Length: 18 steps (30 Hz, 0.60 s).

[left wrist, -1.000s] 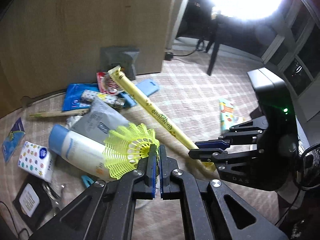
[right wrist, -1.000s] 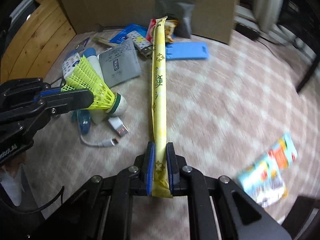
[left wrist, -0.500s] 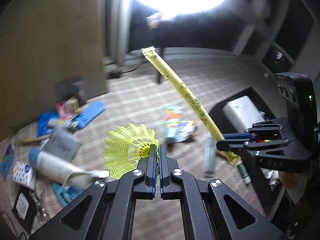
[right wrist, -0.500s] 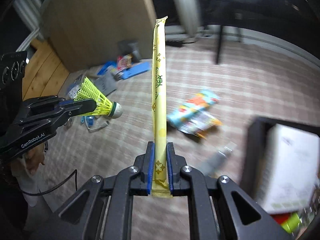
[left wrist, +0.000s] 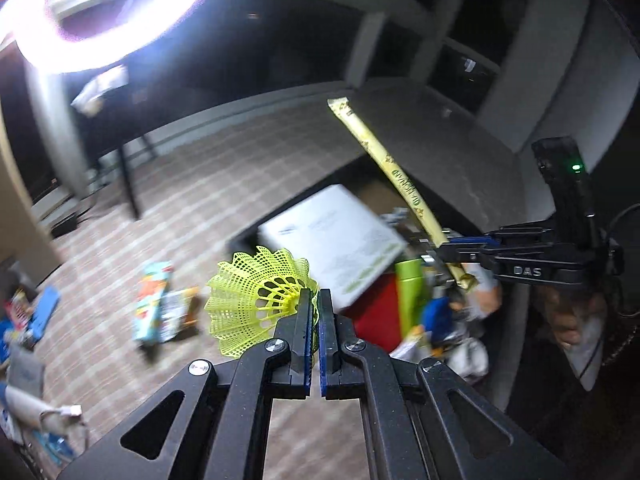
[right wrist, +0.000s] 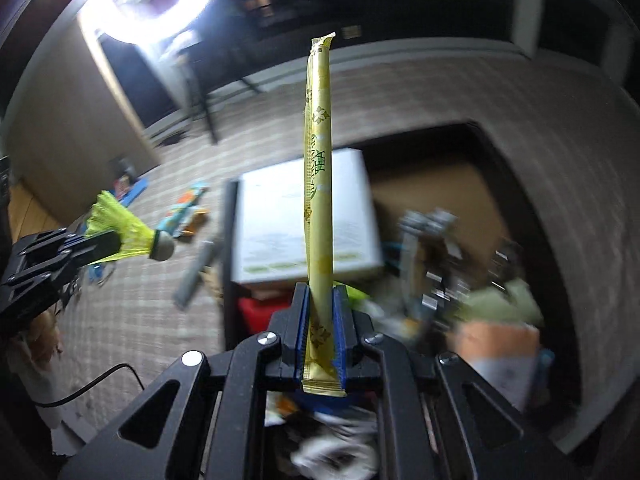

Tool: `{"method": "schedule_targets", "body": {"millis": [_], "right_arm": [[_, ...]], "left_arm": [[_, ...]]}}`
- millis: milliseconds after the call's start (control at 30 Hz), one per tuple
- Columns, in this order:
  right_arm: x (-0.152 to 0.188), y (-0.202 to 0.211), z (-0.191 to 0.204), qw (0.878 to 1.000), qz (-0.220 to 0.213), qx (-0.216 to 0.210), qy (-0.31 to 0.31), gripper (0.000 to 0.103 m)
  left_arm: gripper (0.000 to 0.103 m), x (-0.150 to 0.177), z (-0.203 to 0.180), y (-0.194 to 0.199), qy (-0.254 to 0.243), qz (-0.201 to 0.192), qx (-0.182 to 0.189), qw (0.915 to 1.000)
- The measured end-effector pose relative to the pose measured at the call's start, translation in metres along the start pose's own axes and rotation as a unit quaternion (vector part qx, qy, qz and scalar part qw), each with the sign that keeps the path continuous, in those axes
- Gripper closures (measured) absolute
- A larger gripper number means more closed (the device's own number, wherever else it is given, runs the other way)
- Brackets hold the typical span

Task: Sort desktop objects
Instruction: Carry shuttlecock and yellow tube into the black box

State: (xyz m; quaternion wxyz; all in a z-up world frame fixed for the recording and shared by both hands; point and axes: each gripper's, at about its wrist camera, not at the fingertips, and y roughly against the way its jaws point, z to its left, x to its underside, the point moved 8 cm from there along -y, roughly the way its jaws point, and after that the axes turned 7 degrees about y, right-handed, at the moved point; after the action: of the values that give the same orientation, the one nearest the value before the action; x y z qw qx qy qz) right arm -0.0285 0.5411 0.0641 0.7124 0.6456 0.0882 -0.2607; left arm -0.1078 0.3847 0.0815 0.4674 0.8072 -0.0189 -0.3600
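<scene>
Shuttlecock (left wrist: 260, 292), yellow, clenched by skirt in left gripper (left wrist: 315, 320), held aloft beside black bin (right wrist: 228, 240). Tea stick (right wrist: 318, 184) clamped at base in right gripper (right wrist: 320, 332), raised upright above bin, likely for drop-off.

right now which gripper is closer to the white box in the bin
Right. The right gripper, holding the tea stick, hangs over the bin beside the white box; the left gripper, holding the shuttlecock, is off over the carpet.
</scene>
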Motion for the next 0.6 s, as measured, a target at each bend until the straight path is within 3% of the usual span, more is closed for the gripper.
{"method": "schedule_targets", "body": {"millis": [167,467,500,600], "right_arm": [[0.014,0.020,-0.042,0.999,-0.002,0.021,-0.028,0.091],[0.030,0.027,-0.069,0.998,0.002,0.036,-0.053,0.091],[0.031,0.028,-0.072,0.998,0.003,0.041,-0.055,0.088],[0.031,0.029,-0.078,0.996,0.002,0.054,-0.067,0.072]], "left_arm": [[0.102,-0.002,-0.051,-0.016,-0.032,0.012,0.027,0.9990],[0.101,0.001,-0.129,-0.036,-0.086,0.033,0.060,0.9939],[0.097,-0.001,-0.136,-0.036,-0.091,0.026,0.060,0.9937],[0.043,-0.005,-0.139,-0.041,-0.083,0.030,0.050,0.9949]]}}
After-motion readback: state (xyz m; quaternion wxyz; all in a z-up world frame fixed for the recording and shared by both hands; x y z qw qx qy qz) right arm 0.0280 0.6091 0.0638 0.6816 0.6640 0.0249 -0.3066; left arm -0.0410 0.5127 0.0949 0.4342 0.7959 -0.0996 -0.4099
